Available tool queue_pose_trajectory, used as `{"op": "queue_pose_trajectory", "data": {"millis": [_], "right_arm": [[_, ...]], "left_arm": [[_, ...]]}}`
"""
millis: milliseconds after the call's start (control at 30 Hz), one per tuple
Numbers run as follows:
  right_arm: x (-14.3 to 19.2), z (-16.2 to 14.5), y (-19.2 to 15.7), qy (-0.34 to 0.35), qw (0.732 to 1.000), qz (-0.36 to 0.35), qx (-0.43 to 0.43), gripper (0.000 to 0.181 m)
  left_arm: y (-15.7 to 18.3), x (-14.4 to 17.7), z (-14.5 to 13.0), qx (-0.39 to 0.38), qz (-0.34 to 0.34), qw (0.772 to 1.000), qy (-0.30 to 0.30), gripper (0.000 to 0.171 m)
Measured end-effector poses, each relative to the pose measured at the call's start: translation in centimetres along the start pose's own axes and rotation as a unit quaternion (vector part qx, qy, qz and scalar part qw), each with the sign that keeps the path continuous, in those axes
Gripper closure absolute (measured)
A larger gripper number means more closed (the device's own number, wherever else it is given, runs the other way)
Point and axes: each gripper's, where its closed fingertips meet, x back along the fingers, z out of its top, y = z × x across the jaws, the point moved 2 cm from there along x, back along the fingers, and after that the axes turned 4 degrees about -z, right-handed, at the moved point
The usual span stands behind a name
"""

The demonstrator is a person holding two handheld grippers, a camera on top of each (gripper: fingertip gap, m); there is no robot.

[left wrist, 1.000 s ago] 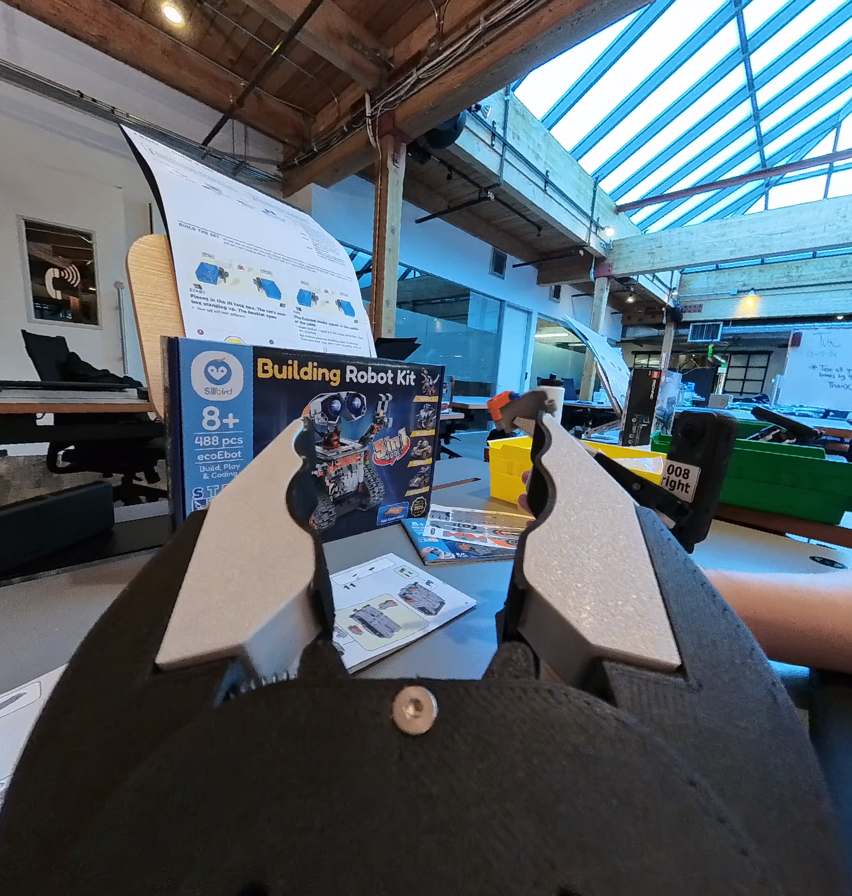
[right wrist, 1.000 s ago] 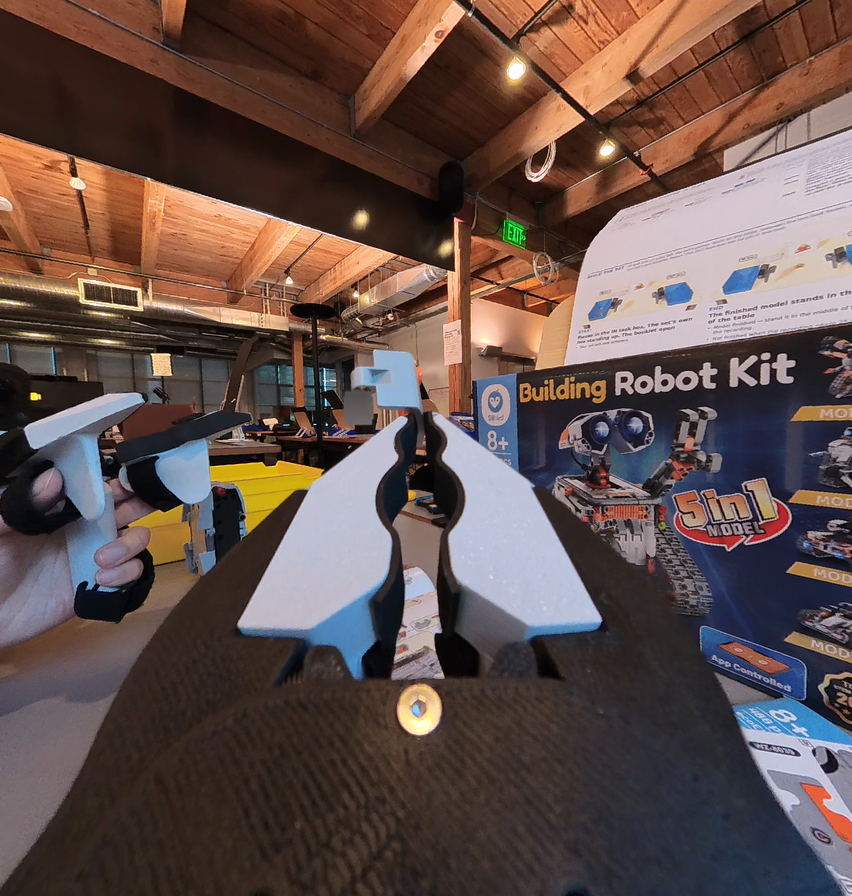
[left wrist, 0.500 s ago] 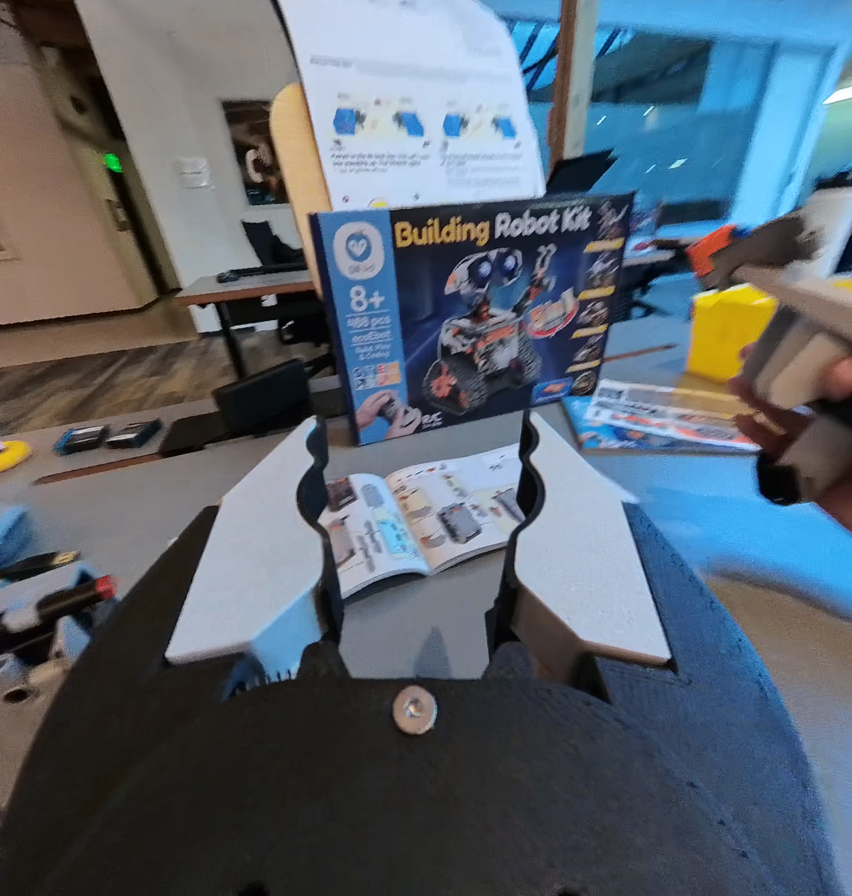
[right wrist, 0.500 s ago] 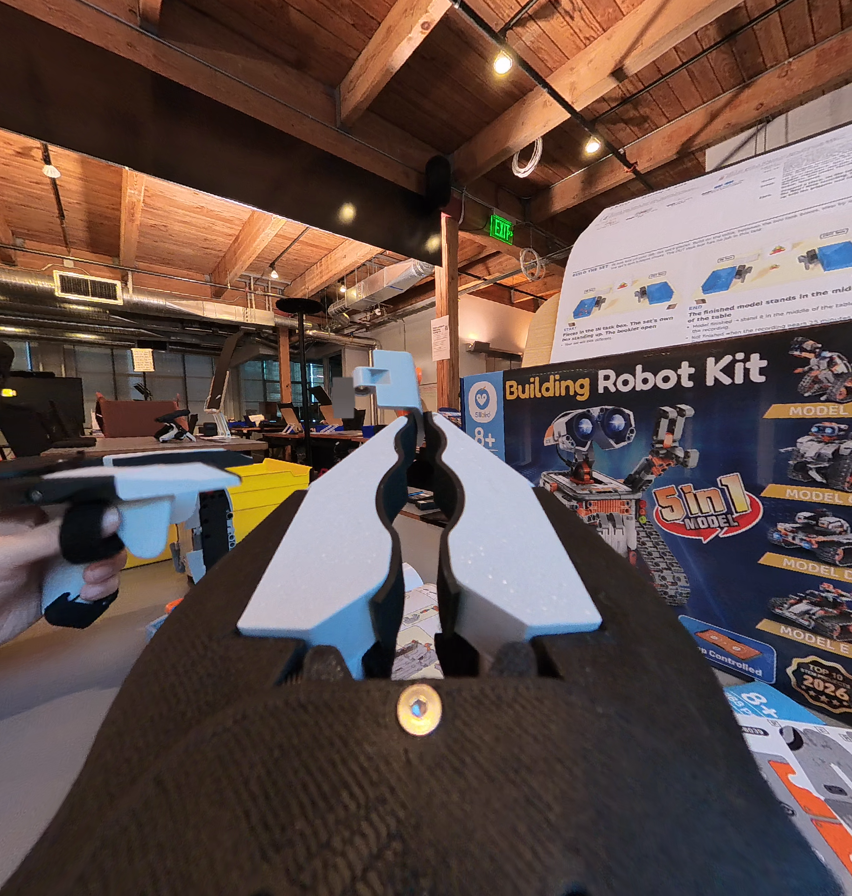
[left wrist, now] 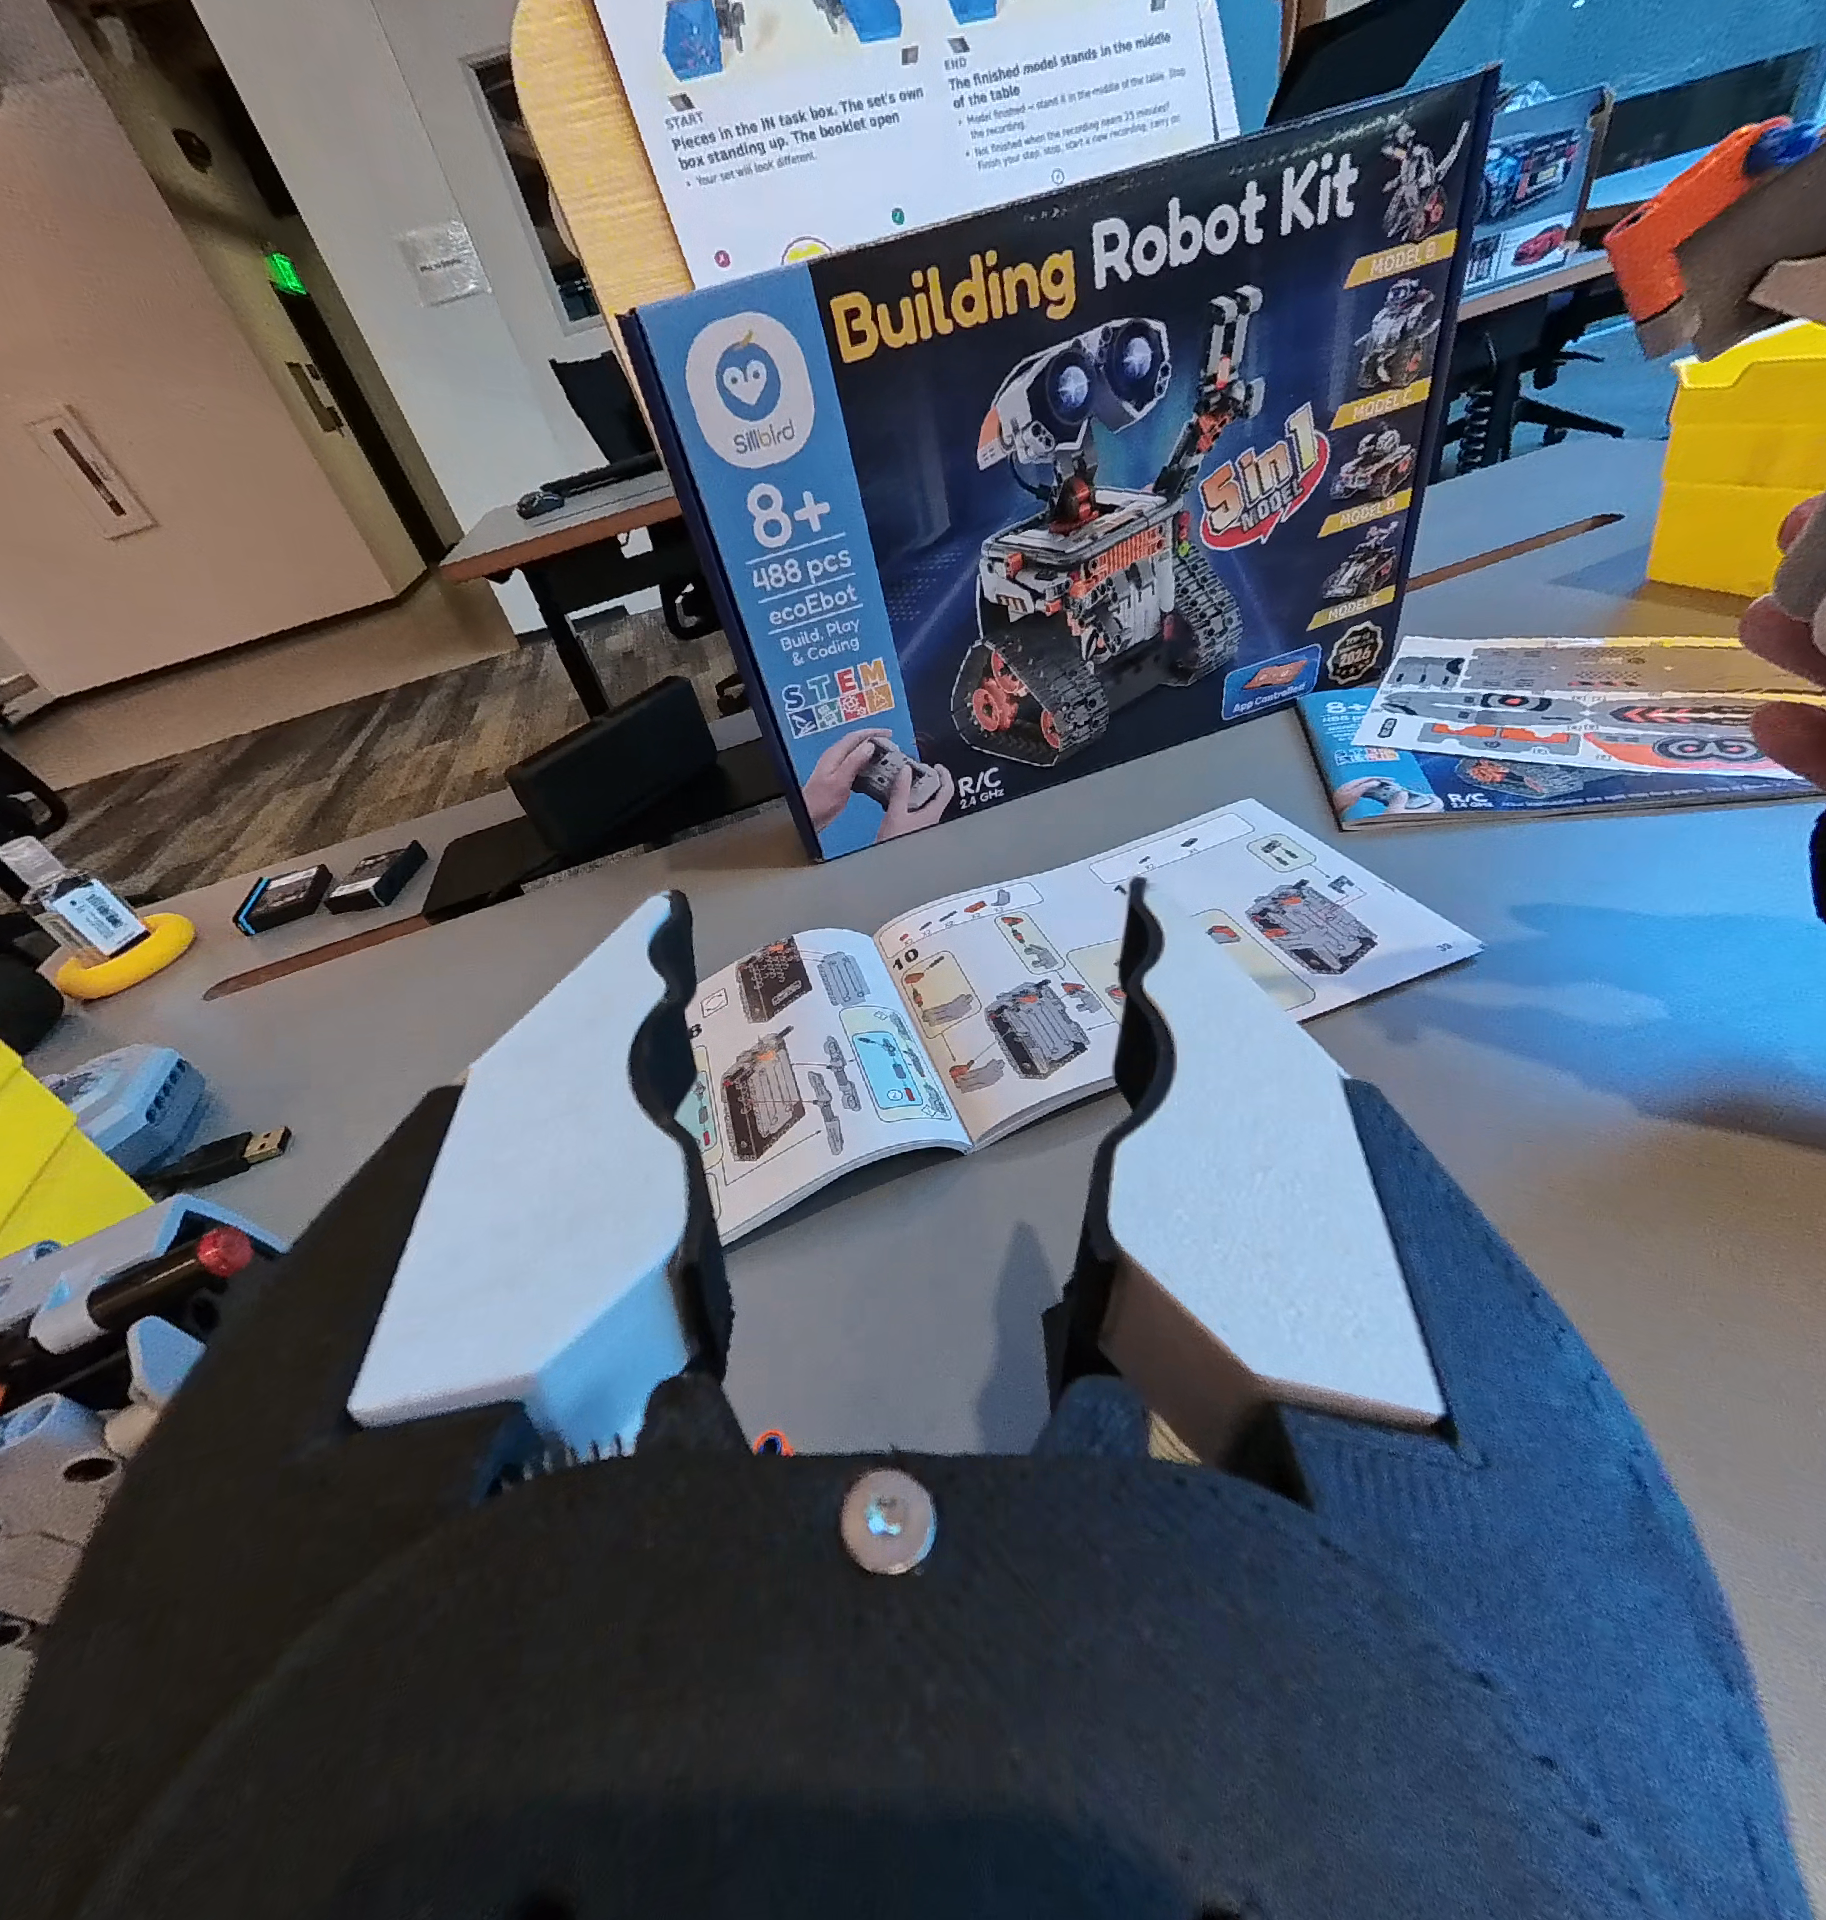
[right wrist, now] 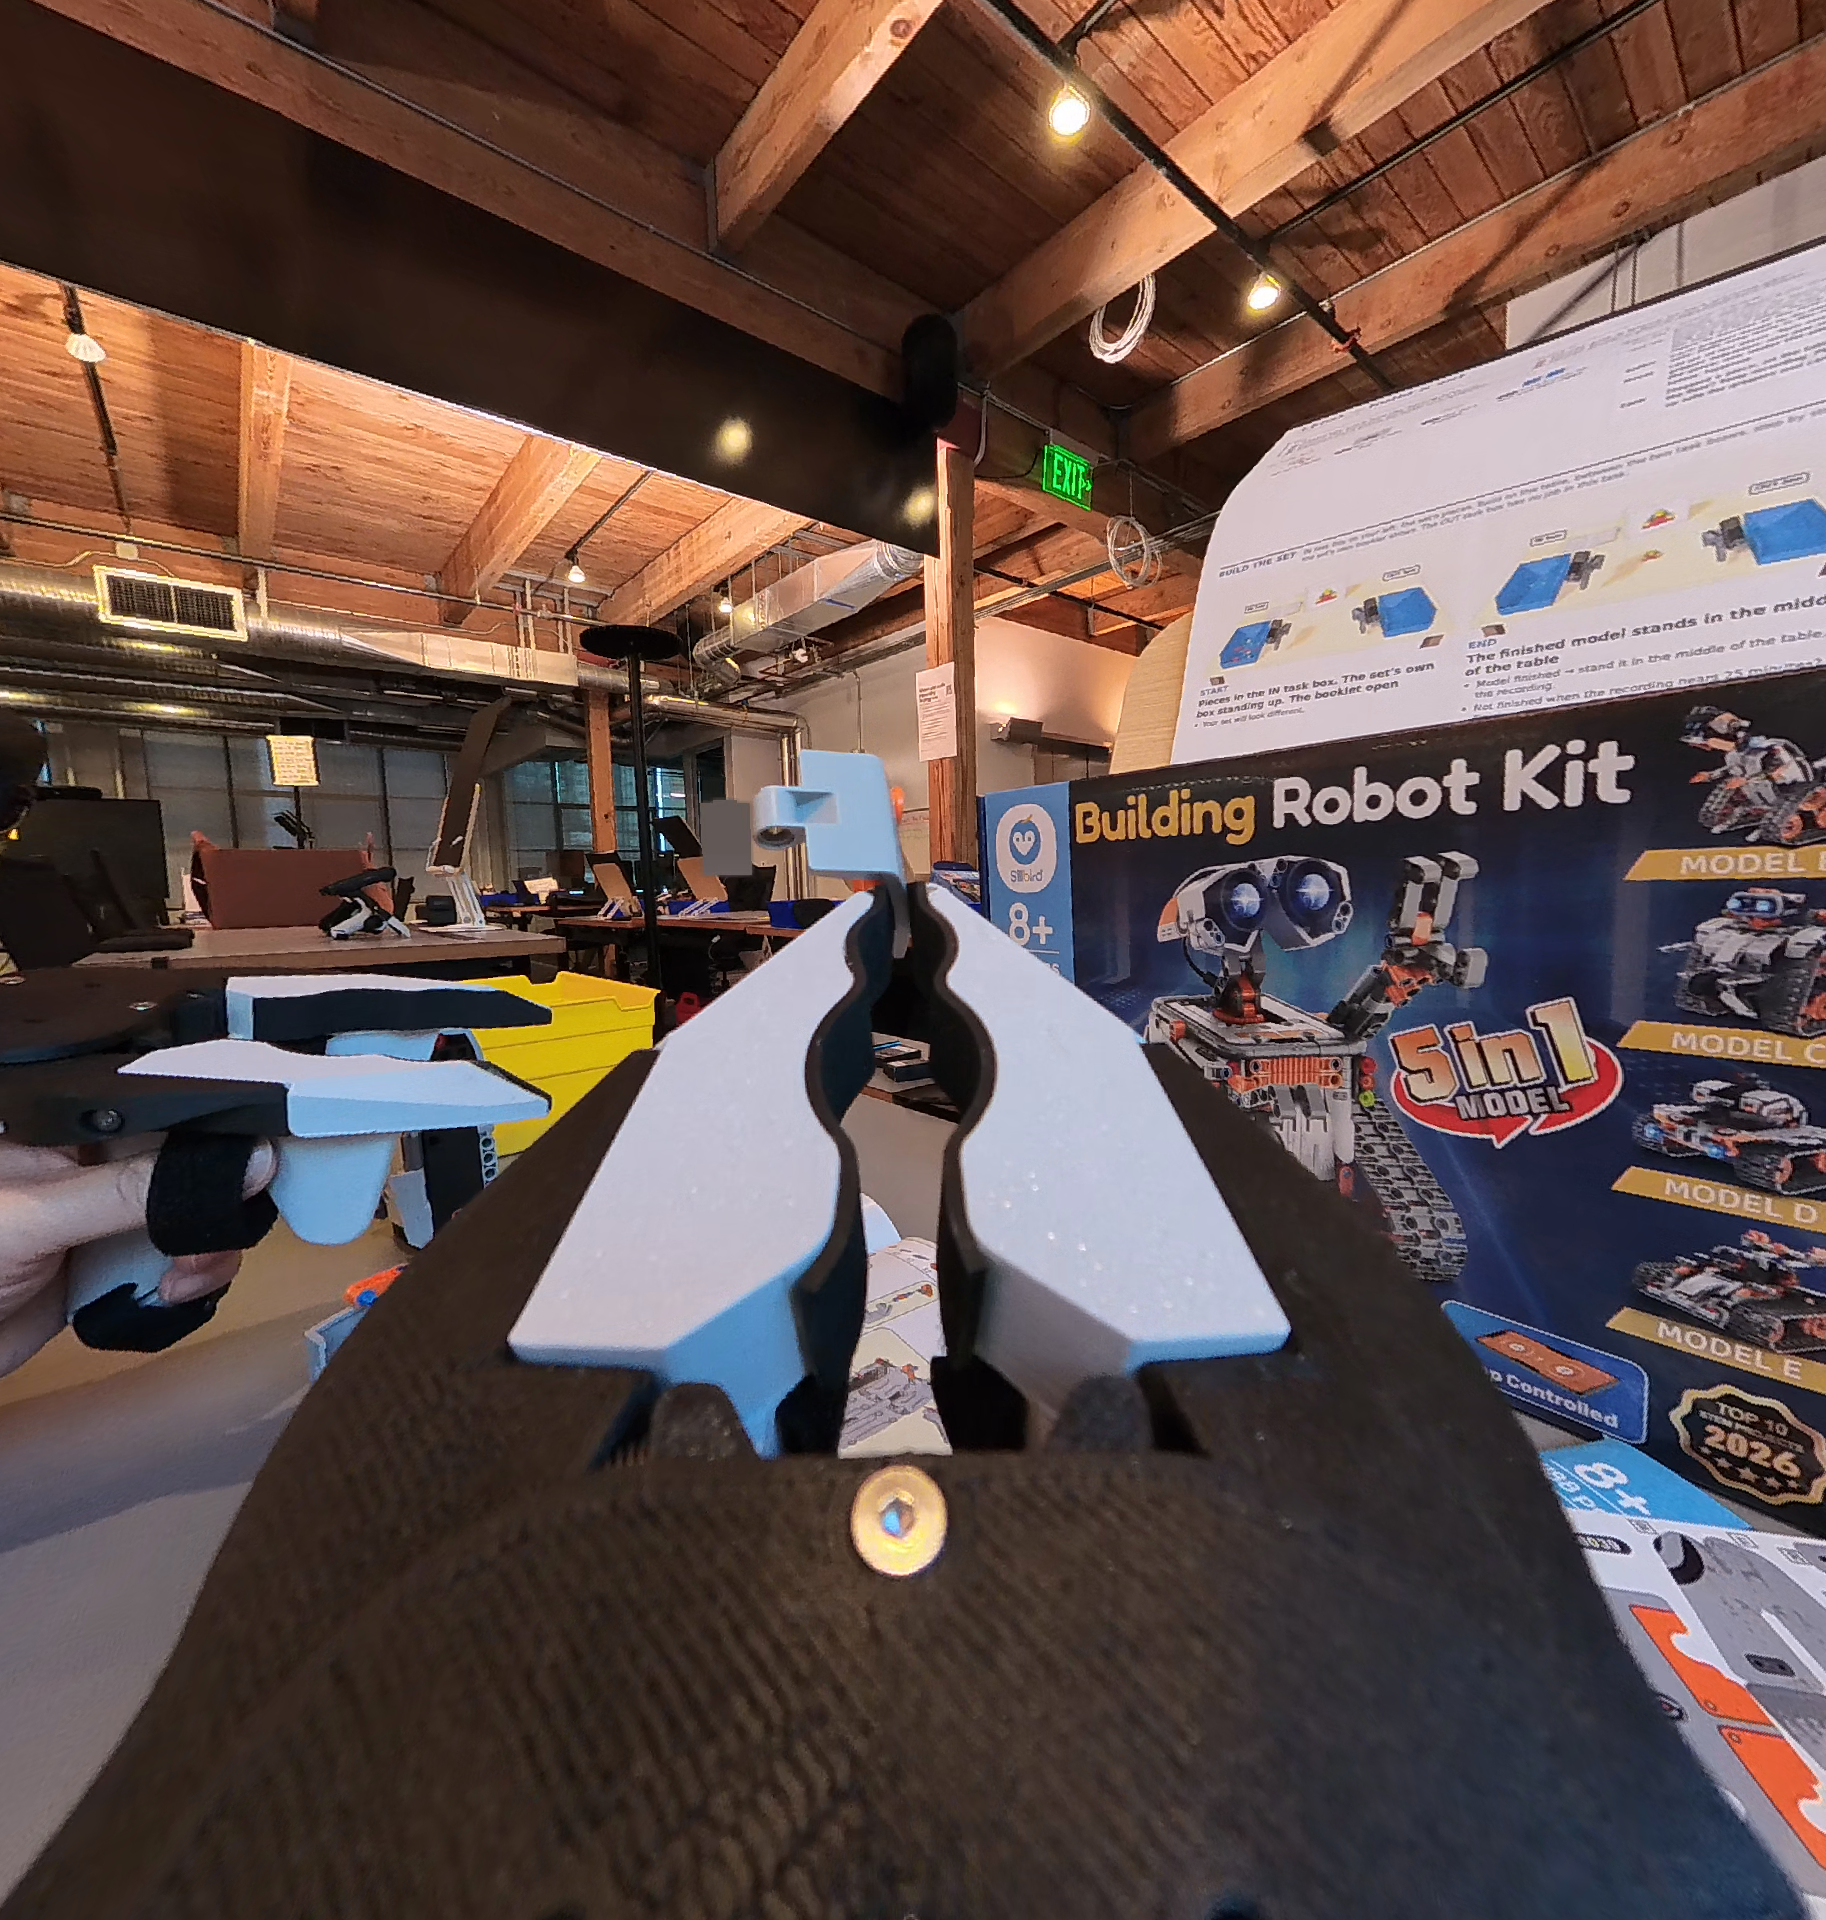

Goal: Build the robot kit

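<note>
Desk [left wrist: 1511,1195]: grey top; carries one upright box, one open booklet, one sheet of stickers and loose toy parts.
Box [left wrist: 1075,468]: one, dark blue with a light blue side band and a pictured tracked robot, standing upright at 12 o'clock from the left tongs; in the right wrist view it fills the 3 o'clock side [right wrist: 1460,1039].
Printed sheet [left wrist: 919,94]: one white page, propped up behind the box.
Booklet [left wrist: 992,1018]: one, lying open and flat on the desk just ahead of the left tongs, between them and the box.
Sticker sheet [left wrist: 1574,717]: one, flat on a thin blue leaflet, at 2 o'clock.
Yellow bins: one at 3 o'clock [left wrist: 1761,457], the corner of another at 9 o'clock [left wrist: 5,1143].
Left tongs [left wrist: 904,904]: level over the desk, tilted down toward the booklet, spread wide, nothing between them; seen from the side at 9 o'clock in the right wrist view [right wrist: 535,1049], gripped by a hand [right wrist: 26,1247].
Right tongs [right wrist: 901,894]: raised and pointing ahead, pressed onto one small light blue toy part [right wrist: 836,821] pinched at their tips.
Toy parts [left wrist: 67,1340]: grey, blue and orange pieces at 8 o'clock; count unclear.
Small black blocks [left wrist: 285,894]: two, at 10 o'clock.
</note>
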Motion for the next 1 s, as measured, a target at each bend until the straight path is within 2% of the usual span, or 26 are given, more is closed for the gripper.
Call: {"op": "queue_pose_trajectory", "data": {"millis": [567,700,767,867,1000], "right_arm": [[0.0,0.1,0.1,-0.002,1.0,-0.002,0.002,0.18],[-0.1,0.0,0.9,-0.03,0.997,-0.037,0.058,0.18],[-0.1,0.0,2.1,-0.071,0.987,-0.078,0.124,0.18],[0.4,-0.3,4.4,-0.138,0.953,-0.133,0.233,0.18],[1.4,0.0,6.8,-0.187,0.914,-0.182,0.312,0.18]], "left_arm": [[0.1,-0.1,-0.2,0.003,-0.005,1.0,-0.004,0.088],[0.2,-0.2,-0.3,0.002,-0.008,1.0,-0.006,0.087],[0.3,-0.2,-0.2,0.003,-0.01,1.0,-0.007,0.087],[0.4,-0.1,-0.1,0.005,-0.014,1.0,-0.003,0.087],[0.6,0.0,0.1,0.007,-0.019,1.0,0.001,0.087]]}}
